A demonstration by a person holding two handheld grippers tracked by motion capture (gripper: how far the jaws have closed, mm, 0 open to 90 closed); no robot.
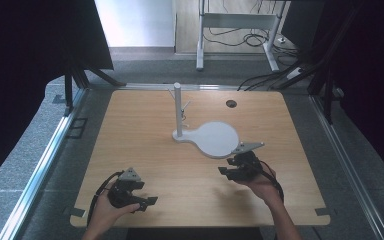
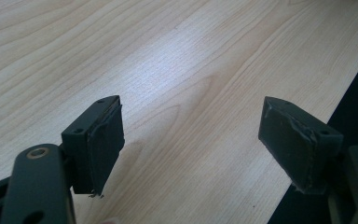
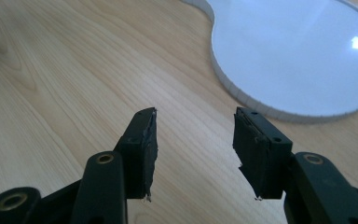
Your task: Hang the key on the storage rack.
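A white stand rests on the wooden table (image 1: 145,150). It has a round flat plate (image 1: 217,138) and an upright post (image 1: 178,107) with thin pegs at the plate's left end. My right gripper (image 1: 225,173) hovers low just in front of the plate, its jaws pointing left. In the right gripper view the gripper (image 3: 196,140) is open over bare wood, and the plate (image 3: 298,51) lies ahead to the right. My left gripper (image 1: 145,194) sits near the table's front left, open. In the left gripper view its jaws (image 2: 191,135) stand wide apart with nothing between them.
A dark cable hole (image 1: 231,103) is set in the table's far side. The table's edge (image 2: 349,112) runs close by the left gripper's right jaw. Metal rails flank the table, and desk legs and cables lie on the floor beyond.
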